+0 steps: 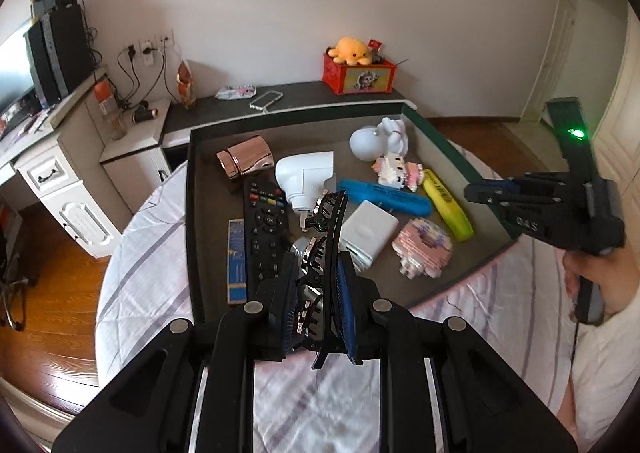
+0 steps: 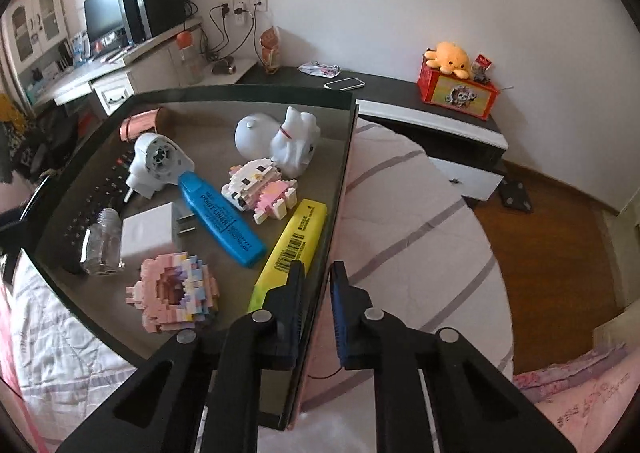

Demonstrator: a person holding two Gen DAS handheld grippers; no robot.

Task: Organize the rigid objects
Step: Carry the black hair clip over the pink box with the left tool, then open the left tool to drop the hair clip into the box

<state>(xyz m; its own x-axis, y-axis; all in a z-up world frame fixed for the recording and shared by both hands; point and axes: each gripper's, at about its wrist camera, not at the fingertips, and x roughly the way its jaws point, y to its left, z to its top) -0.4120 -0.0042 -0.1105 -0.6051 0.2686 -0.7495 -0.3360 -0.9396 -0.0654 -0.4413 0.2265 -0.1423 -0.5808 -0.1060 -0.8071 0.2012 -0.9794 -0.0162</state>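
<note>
The left tool (image 1: pixel 316 285) is clamped on a black plastic claw hair clip (image 1: pixel 326 249) above the shallow dark tray (image 1: pixel 195 189); the right tool (image 2: pixel 316 293) pinches the tray's right wall beside the yellow highlighter (image 2: pixel 294 241).

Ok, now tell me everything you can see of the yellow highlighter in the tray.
The yellow highlighter is a chunky, flat-sided pen that looks like plastic, with a black barcode and print on its face. Its near end is a greener yellow, likely the cap, which looks closed. It lies flat on the tray floor along the tray's right wall, roughly parallel to the blue marker but apart from it. One finger of the right gripper covers its near tip; contact cannot be told.
</note>
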